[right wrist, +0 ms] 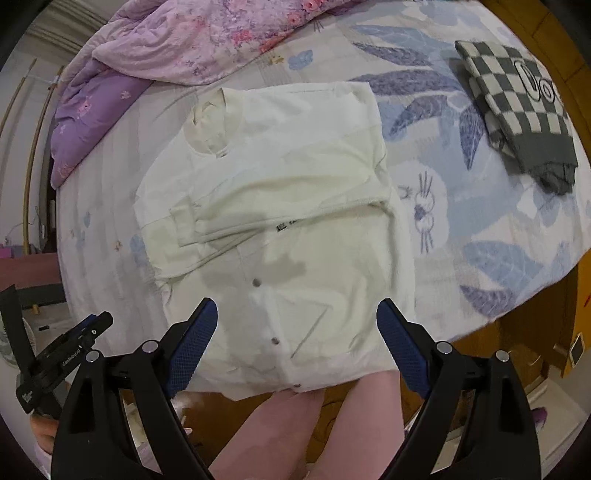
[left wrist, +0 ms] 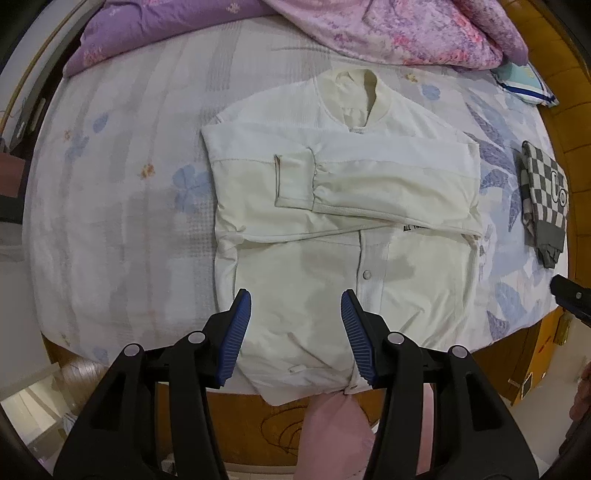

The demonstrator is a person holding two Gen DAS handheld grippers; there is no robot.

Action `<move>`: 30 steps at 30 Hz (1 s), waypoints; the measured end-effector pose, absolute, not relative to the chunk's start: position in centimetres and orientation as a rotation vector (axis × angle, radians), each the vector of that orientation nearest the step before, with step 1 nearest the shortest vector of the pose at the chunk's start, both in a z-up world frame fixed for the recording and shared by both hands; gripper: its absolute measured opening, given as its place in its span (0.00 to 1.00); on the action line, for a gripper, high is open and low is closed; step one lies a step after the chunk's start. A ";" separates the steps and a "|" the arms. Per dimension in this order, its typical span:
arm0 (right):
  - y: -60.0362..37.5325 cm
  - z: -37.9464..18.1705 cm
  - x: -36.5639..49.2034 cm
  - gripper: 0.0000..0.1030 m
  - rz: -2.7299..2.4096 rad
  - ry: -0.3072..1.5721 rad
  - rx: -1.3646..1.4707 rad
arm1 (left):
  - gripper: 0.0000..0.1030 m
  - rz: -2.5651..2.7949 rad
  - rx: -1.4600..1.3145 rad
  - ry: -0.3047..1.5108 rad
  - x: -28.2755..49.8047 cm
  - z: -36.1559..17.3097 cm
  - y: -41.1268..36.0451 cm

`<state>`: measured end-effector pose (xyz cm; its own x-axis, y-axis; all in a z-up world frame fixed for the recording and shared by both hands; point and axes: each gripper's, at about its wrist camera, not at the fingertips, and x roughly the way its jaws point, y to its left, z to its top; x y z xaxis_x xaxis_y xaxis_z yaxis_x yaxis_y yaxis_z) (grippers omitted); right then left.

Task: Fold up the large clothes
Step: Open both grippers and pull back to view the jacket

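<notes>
A cream-white jacket (left wrist: 332, 221) lies flat on the bed, collar at the far end, snap placket down the front. Both sleeves are folded across its chest, and one cuff (left wrist: 291, 181) lies near the middle. My left gripper (left wrist: 296, 301) hangs above the jacket's lower left part, open, with nothing between its blue pads. In the right wrist view the same jacket (right wrist: 280, 206) fills the middle. My right gripper (right wrist: 297, 308) hovers above the hem, jaws wide open and empty. The hem hangs slightly over the bed's near edge.
A folded grey-and-white checkered garment (right wrist: 517, 107) lies to the jacket's right. Purple and pink floral quilts (left wrist: 388, 33) are bunched at the far end. The bed sheet (left wrist: 122, 221) is pale with blue flowers. A person's legs in pink trousers (right wrist: 332, 424) stand against the wooden bed frame (left wrist: 236, 417).
</notes>
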<state>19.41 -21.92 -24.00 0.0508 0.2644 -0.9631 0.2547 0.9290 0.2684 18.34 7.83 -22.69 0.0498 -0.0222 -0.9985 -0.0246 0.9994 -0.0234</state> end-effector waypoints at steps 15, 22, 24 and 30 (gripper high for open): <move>-19.6 -21.8 22.4 0.91 0.259 1.407 0.597 | 0.67 0.011 -0.024 1.457 19.4 -19.6 7.9; -20.1 -21.6 25.8 0.91 0.232 1.345 0.597 | 0.82 0.082 -0.031 1.453 21.5 -19.8 8.3; -20.2 -21.8 26.9 0.91 0.215 1.339 0.570 | 0.88 0.091 -0.042 1.463 22.0 -20.1 8.4; -20.3 -23.5 30.0 0.91 0.229 1.363 0.561 | 0.88 0.117 -0.060 1.517 24.0 -22.2 8.9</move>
<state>30.03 -20.32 -23.51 0.2099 0.4693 -0.8577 0.1636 0.8480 0.5041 23.99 8.90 -22.16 0.0500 0.0395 -0.9980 -0.1145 0.9929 0.0335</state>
